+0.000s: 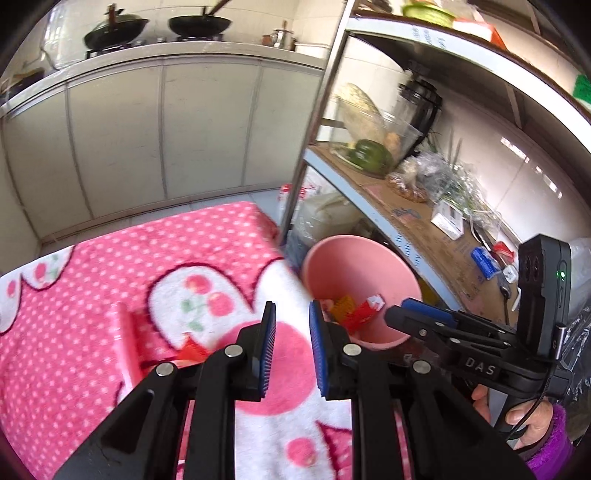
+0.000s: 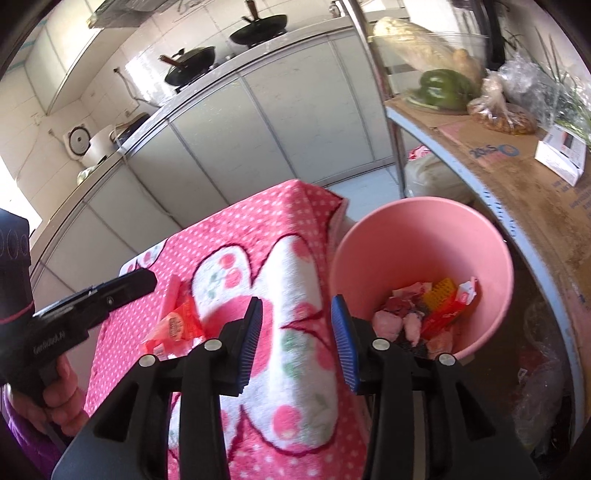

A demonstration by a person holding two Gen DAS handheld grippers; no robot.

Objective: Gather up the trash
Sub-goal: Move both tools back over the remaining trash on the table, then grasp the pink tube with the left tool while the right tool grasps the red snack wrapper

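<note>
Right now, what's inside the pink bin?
The pink bin holds red wrappers, a yellow piece and pink crumpled scraps. The right hand-held gripper covers its near bottom; nothing visible beneath the pile.

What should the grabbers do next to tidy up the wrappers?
Probably the left gripper should reach down for the red wrappers on the pink blanket. Its jaws are apart with nothing between them, and the pink bin beside the blanket already holds other trash.

Home kitchen: woks [image 1: 199, 23] on stove, cabinets [image 1: 162, 125], vegetable shelf [image 2: 509, 177].
</note>
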